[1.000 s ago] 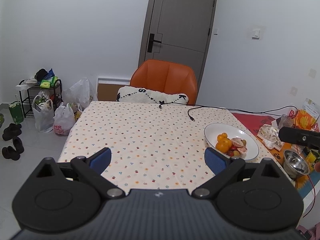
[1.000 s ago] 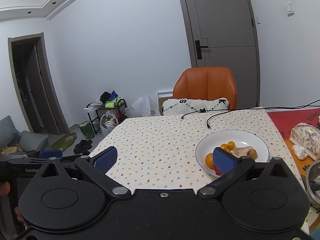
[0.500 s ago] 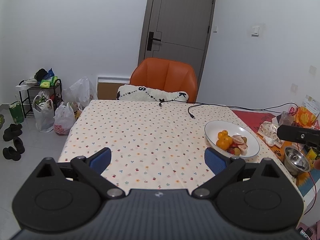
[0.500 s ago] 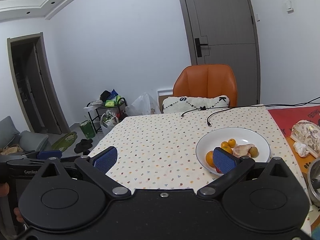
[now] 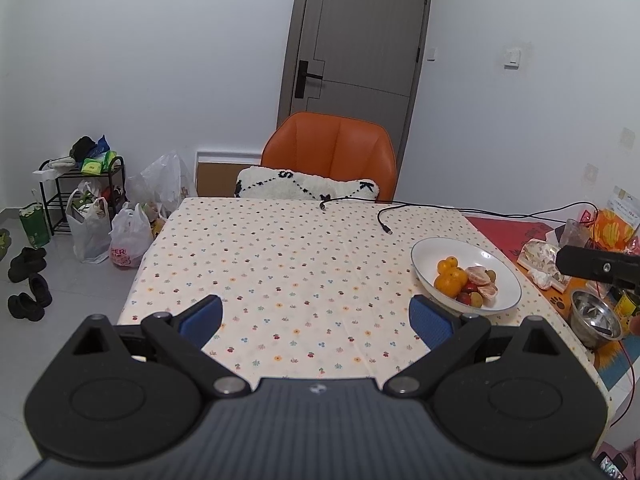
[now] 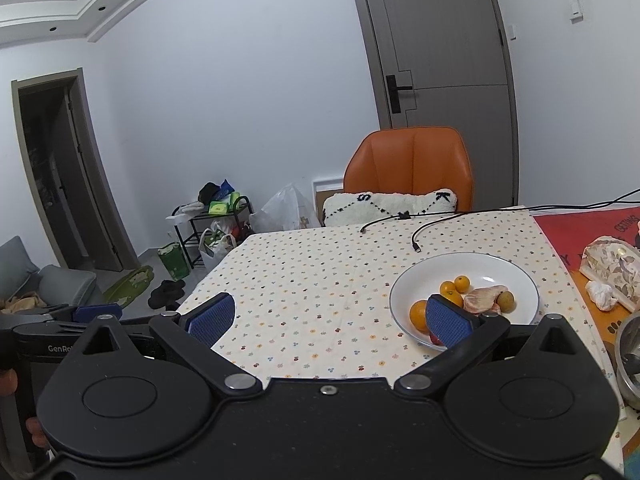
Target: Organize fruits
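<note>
A white bowl (image 5: 500, 268) (image 6: 516, 280) sits on the right half of the flower-print tablecloth (image 5: 288, 264) (image 6: 320, 280). It holds several oranges (image 5: 451, 278) (image 6: 418, 314), peeled citrus pieces (image 5: 478, 276) (image 6: 482, 298), a small green fruit (image 6: 506, 299) and something red. My left gripper (image 5: 316, 320) hovers open and empty above the near table edge, left of the bowl. My right gripper (image 6: 328, 318) is open and empty too; its right pad hides the bowl's near part. The right gripper's body (image 5: 596, 266) shows at the far right of the left wrist view.
A steel bowl (image 5: 596, 318) and wrapped packages (image 6: 612, 266) lie right of the white bowl on a red mat (image 6: 580, 232). Black cables (image 5: 384, 220) trail across the far table edge. An orange chair (image 5: 332, 152) with a white cushion stands behind. Bags and a shelf rack (image 5: 80, 188) are on the floor at left.
Both views have drawn back and risen slightly: the table and bowl sit a little farther and lower than a second ago. The jaws of both grippers stay as wide as before.
</note>
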{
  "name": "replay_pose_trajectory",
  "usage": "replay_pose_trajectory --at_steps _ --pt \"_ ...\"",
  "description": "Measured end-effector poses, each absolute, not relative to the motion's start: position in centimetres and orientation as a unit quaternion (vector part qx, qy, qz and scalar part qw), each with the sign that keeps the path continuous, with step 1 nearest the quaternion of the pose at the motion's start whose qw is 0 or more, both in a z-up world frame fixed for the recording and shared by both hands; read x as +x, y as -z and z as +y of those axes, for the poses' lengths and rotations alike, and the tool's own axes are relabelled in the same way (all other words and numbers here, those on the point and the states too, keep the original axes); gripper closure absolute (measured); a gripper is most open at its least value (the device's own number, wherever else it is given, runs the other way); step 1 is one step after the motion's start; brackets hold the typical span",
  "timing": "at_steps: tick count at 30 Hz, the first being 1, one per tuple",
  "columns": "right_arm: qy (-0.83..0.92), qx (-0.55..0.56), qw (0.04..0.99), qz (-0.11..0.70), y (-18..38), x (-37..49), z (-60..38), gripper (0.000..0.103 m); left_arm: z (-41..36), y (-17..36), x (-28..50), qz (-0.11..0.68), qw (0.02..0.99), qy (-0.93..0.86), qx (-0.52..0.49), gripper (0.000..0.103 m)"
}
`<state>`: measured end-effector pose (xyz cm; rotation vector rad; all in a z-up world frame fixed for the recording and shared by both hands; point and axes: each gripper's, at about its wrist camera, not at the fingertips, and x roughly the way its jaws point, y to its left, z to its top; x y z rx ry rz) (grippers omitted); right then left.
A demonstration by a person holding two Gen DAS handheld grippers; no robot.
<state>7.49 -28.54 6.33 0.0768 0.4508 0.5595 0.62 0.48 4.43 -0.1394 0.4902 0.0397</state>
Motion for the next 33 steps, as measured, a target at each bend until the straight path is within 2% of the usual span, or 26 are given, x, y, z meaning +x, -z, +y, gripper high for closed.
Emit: replay_pose_trajectory --at_steps 33 --pt "-0.272 0.046 0.935 0.222 -5.88 7.48 -29.16 0.000 -0.06 -4.36 0.56 0.247 0.967 -0.024 -0.053 0.004"
